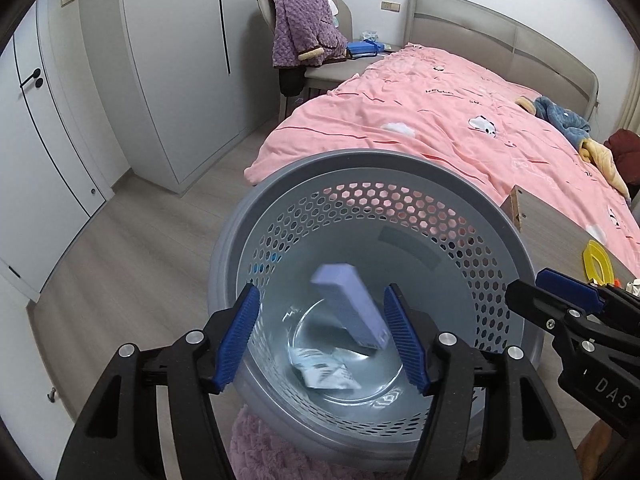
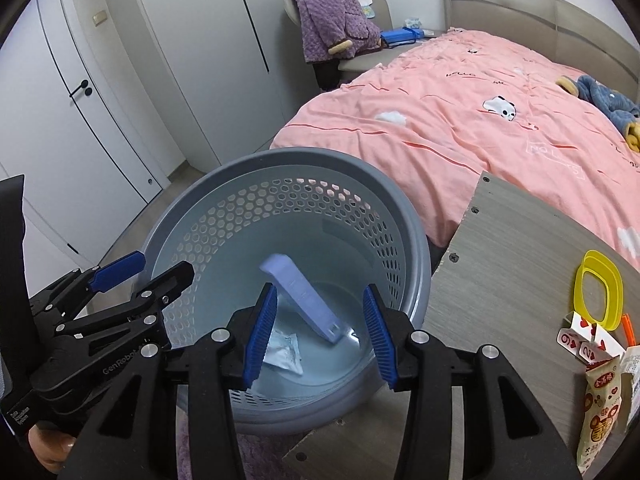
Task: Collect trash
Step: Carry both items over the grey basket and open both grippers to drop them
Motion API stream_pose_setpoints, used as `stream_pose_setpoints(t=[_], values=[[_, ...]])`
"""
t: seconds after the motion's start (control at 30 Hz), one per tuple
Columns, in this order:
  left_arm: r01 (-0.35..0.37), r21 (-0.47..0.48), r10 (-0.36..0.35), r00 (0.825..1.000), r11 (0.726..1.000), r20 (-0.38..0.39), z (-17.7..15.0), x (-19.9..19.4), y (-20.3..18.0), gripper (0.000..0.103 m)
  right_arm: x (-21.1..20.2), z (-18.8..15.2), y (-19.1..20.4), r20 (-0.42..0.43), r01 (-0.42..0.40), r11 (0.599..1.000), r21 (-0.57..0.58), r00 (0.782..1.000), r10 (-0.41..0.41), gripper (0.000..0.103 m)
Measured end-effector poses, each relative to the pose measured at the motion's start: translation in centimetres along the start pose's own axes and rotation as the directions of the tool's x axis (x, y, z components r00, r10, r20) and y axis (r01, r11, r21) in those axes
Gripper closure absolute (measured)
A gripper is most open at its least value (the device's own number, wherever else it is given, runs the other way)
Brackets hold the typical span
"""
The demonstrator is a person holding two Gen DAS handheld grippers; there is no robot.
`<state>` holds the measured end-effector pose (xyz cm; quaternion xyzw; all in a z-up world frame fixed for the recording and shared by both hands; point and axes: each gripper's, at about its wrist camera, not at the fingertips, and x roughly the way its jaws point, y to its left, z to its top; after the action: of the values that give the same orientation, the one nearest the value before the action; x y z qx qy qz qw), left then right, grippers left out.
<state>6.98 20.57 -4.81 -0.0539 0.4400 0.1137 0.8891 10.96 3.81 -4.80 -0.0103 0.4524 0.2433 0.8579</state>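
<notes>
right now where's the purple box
In both wrist views the purple box is inside the grey basket, leaning above the white wrapper on its floor.

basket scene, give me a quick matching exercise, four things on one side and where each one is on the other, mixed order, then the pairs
Things:
1. lilac box
2. crumpled white wrapper
3. yellow ring
4. purple blanket

Places:
A. on the wooden tabletop
B. draped over the chair
C. leaning inside the grey basket
D. flat on the basket floor

Pairs: 1-C, 2-D, 3-A, 4-B
</notes>
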Motion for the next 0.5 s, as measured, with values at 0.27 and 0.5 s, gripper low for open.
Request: stream_pose_setpoints(t=[0.27, 0.5], values=[[-0.003, 0.004, 0.003, 1.000, 1.000, 0.008, 0.0, -0.7, -0.3, 0.039, -0.5, -0.2, -0.4, 0.013, 0.000, 1.000, 0.008, 1.000, 0.000, 0.056], [-0.005, 0.014, 0.005, 1.000, 1.000, 0.018, -0.1, -1.7, -0.7, 0.039, -1.1, -0.6, -0.5, 0.027, 0.000, 1.000, 0.011, 1.000, -0.001, 0.055]])
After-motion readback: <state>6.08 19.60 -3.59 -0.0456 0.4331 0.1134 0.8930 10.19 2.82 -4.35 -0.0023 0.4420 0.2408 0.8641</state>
